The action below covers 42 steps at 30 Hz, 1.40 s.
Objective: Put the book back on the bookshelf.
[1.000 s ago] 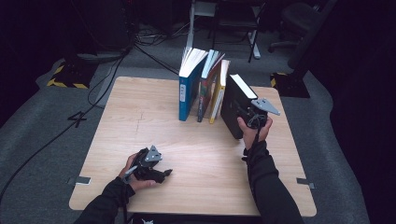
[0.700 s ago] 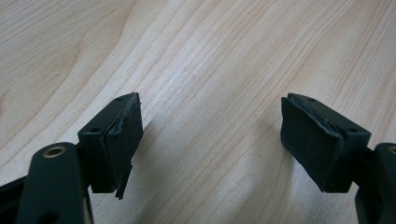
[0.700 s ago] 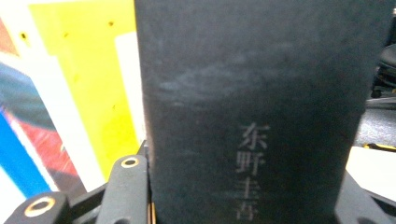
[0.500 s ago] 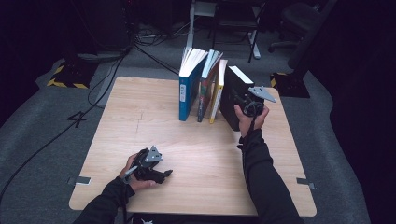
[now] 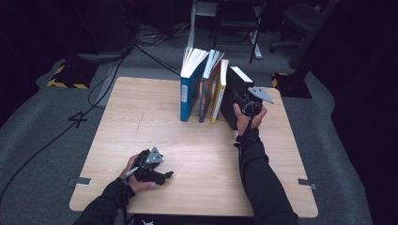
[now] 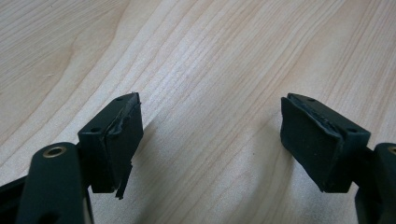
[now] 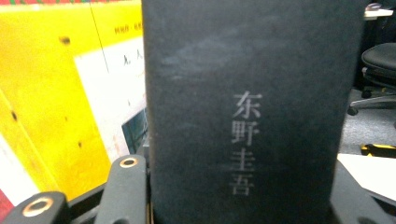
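My right gripper point(image 5: 245, 102) is shut on a black book point(image 5: 233, 96), which stands upright at the right end of a row of books. In the right gripper view its dark spine with grey characters point(image 7: 247, 112) sits between the jaws, and the yellow book point(image 7: 56, 102) is close on its left. The row holds a blue book point(image 5: 189, 91), a thin dark one point(image 5: 208, 86) and the yellow book point(image 5: 219, 91). Low on the wooden table point(image 5: 141, 112) at the front left lies my left gripper point(image 5: 160, 177). It is open point(image 6: 210, 140) over bare wood, nothing between its pads point(image 6: 116, 140).
The row of books stands at the table's back middle. An office chair point(image 5: 305, 14) and a desk leg stand beyond the table on grey carpet, with cables running along the floor at the left. Bare wood lies between the two hands.
My right gripper has carried the black book back and to the left, from a tilt to upright against the yellow book. The left gripper has not moved.
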{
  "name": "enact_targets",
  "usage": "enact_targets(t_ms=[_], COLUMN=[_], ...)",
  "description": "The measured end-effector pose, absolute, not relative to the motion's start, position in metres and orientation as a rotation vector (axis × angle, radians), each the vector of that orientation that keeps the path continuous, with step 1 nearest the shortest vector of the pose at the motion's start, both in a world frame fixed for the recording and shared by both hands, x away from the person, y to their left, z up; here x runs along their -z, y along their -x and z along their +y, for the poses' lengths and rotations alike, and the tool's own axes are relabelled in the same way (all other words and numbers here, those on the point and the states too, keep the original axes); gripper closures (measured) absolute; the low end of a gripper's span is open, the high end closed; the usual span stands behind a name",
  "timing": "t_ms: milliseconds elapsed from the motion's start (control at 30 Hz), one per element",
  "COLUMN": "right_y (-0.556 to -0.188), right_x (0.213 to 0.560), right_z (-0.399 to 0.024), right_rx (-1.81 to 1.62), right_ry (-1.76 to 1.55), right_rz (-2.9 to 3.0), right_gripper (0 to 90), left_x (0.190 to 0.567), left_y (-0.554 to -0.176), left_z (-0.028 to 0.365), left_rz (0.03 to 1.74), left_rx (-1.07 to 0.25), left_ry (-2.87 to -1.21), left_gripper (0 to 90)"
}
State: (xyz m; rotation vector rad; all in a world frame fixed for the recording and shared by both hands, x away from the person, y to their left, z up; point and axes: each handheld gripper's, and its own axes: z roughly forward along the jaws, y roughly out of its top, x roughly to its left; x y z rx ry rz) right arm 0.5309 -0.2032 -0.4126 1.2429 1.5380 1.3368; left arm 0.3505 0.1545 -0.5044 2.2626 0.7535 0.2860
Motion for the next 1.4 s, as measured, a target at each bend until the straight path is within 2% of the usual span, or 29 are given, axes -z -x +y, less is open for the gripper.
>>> enact_targets(t_ms=[733,1000,1400], right_y=[-0.506,-0.514,-0.517], right_x=[0.396,0.382,0.370], right_z=[-0.216,-0.216,-0.216], right_rx=[-1.239,-1.213,-1.226], right_ry=[-1.168,-1.222,-1.231], right_rz=[1.778,1.874,1.862], right_gripper=[49.5,43.4,43.5], left_x=[0.504,0.504,0.504], left_y=[-0.350,-0.350,-0.350], left_z=[0.154,0.154,0.154], left_rz=[0.760,0.759,0.757], left_rx=[-0.290,-0.290,-0.289], left_ry=[-2.261,-2.264,-2.265], left_gripper=[21.6,21.7,21.6])
